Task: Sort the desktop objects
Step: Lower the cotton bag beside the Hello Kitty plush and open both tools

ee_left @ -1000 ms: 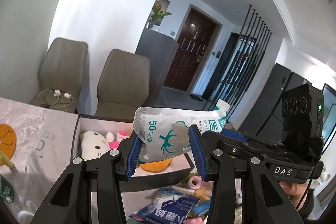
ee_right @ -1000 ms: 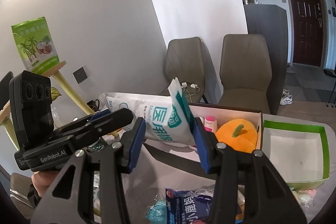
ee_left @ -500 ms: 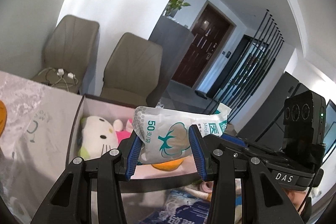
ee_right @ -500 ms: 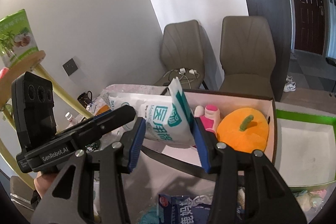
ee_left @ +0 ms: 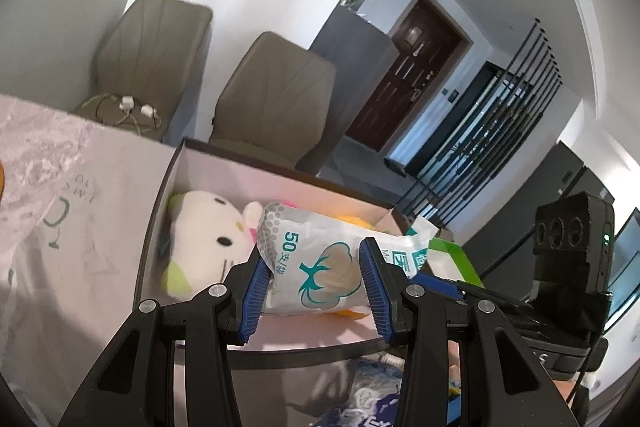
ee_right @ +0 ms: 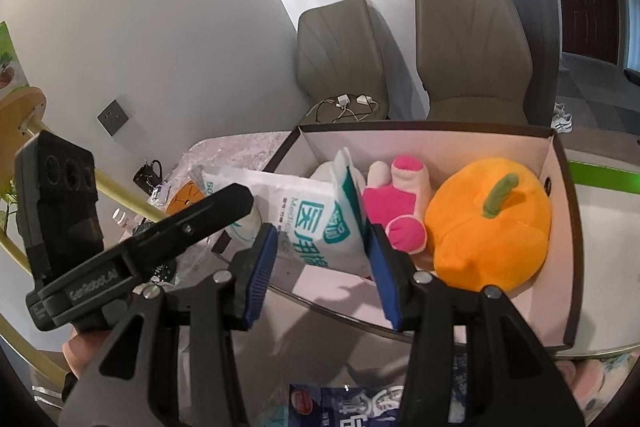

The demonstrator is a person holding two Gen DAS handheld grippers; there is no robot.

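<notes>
A white bag of medical cotton swabs with green print (ee_left: 320, 267) (ee_right: 312, 211) is held at both ends. My left gripper (ee_left: 316, 291) is shut on one end, my right gripper (ee_right: 320, 267) on the other. The bag hangs over the near edge of an open cardboard box (ee_left: 280, 183) (ee_right: 556, 163). Inside the box lie a white Hello Kitty plush (ee_left: 200, 231), its pink part (ee_right: 396, 203) and an orange pumpkin plush (ee_right: 492, 223).
A green-rimmed white tray (ee_right: 600, 187) stands right of the box. A blue packet (ee_right: 340, 403) and small items lie on the table below my grippers. Two grey chairs (ee_right: 472, 47) stand behind the table. A wooden stand (ee_right: 24, 107) is at the left.
Both grippers have carried the bag forward and down towards the box. The box and plush toys now fill more of both views.
</notes>
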